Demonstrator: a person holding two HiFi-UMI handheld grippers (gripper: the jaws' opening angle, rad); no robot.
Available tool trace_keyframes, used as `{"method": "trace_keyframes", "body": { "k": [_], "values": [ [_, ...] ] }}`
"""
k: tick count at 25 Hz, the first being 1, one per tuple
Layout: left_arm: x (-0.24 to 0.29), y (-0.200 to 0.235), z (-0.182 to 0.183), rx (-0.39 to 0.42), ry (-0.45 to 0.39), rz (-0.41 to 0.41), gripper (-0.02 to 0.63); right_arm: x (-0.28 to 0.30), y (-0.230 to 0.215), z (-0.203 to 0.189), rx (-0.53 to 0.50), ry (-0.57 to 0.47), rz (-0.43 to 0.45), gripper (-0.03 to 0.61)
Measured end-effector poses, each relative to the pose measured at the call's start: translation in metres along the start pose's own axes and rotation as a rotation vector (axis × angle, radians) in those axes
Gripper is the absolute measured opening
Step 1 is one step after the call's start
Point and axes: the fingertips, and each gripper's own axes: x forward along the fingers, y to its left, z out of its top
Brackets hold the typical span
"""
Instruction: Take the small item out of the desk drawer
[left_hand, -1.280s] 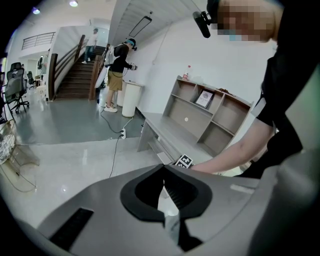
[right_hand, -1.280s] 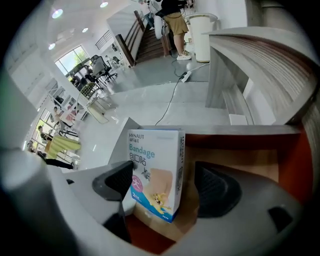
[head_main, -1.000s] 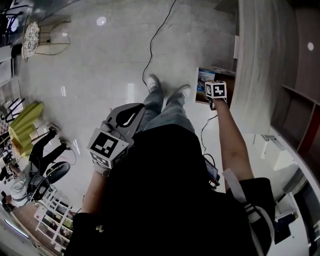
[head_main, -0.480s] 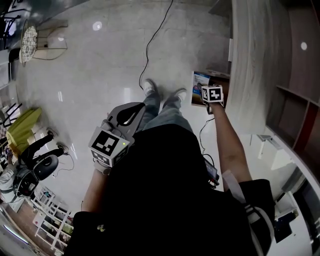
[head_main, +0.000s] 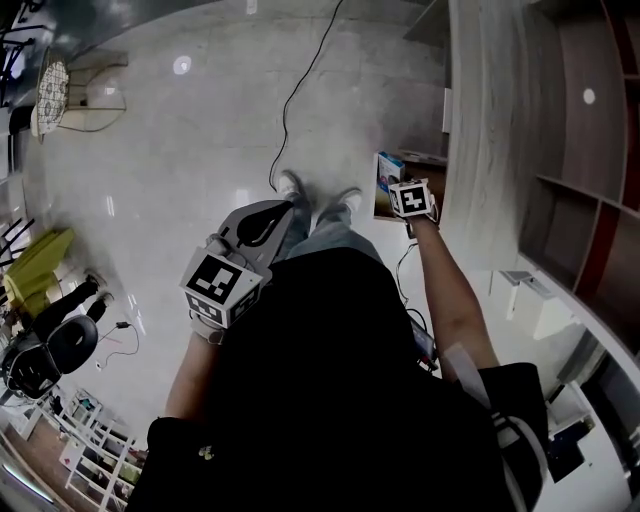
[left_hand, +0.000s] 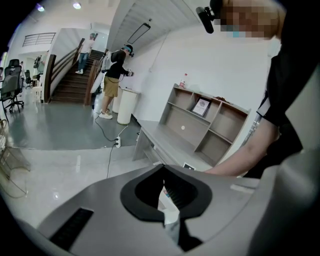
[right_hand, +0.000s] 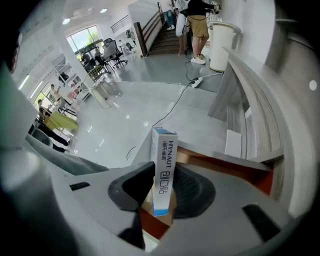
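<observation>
The small item is a white and blue box (right_hand: 165, 165) standing upright in the open drawer (right_hand: 222, 167) of the grey desk (right_hand: 255, 115). My right gripper (right_hand: 162, 192) has the box between its jaws, which are closing, and both pads touch its sides. In the head view the box (head_main: 385, 178) shows just left of the right gripper (head_main: 405, 195), at the drawer (head_main: 432, 165) under the desk (head_main: 490, 130). My left gripper (head_main: 262, 222) hangs over the floor beside the person's leg. In its own view the left gripper (left_hand: 162, 170) is shut with its tips together.
A black cable (head_main: 300, 90) runs across the glossy floor to the person's feet (head_main: 290, 185). Wooden shelves (head_main: 590, 230) rise behind the desk. Far off, people (left_hand: 112, 80) stand by a white bin (left_hand: 125, 105) near stairs. A power strip (right_hand: 196, 82) lies on the floor.
The head view has shifted, so the desk and right gripper sit higher and further left in it. The right gripper stays at the box in the drawer. The left gripper has barely moved.
</observation>
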Motion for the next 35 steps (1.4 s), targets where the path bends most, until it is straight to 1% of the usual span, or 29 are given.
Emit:
{"method": "trace_keyframes", "body": {
  "k": [4,7,10,13,16,18,19,22,26,29,35],
  "values": [
    [0.001,0.003,0.008,-0.017,-0.026,-0.015,0.009,-0.007,0.008,-0.007,-0.044,0.086,-0.034,0.083],
    [0.001,0.006,0.013,-0.018,-0.045,-0.034,0.009,-0.016,0.007,-0.003,-0.047,0.121,-0.070,0.081],
    [0.001,0.008,0.017,-0.008,-0.058,-0.061,0.009,-0.031,0.006,0.008,-0.064,0.126,-0.108,0.081],
    [0.000,0.010,0.020,-0.004,-0.067,-0.080,0.009,-0.047,0.014,0.026,-0.078,0.098,-0.105,0.081],
    [0.001,0.010,0.024,-0.003,-0.082,-0.096,0.009,-0.068,0.019,0.032,-0.060,0.111,-0.106,0.081],
    [0.003,0.010,0.029,0.002,-0.094,-0.108,0.009,-0.081,0.023,0.032,-0.031,0.123,-0.104,0.081],
    [0.003,0.010,0.032,0.007,-0.102,-0.114,0.009,-0.088,0.026,0.035,-0.023,0.115,-0.100,0.081],
    [0.004,0.011,0.044,0.021,-0.124,-0.131,0.009,-0.108,0.041,0.054,-0.018,0.044,-0.072,0.081],
    [0.006,0.014,0.058,0.042,-0.143,-0.150,0.009,-0.146,0.050,0.093,-0.035,-0.117,-0.080,0.081],
    [0.006,0.016,0.062,0.058,-0.148,-0.158,0.009,-0.175,0.062,0.111,-0.022,-0.204,-0.077,0.081],
    [0.004,0.017,0.076,0.083,-0.172,-0.170,0.009,-0.237,0.087,0.146,-0.041,-0.387,-0.072,0.081]
  ]
}}
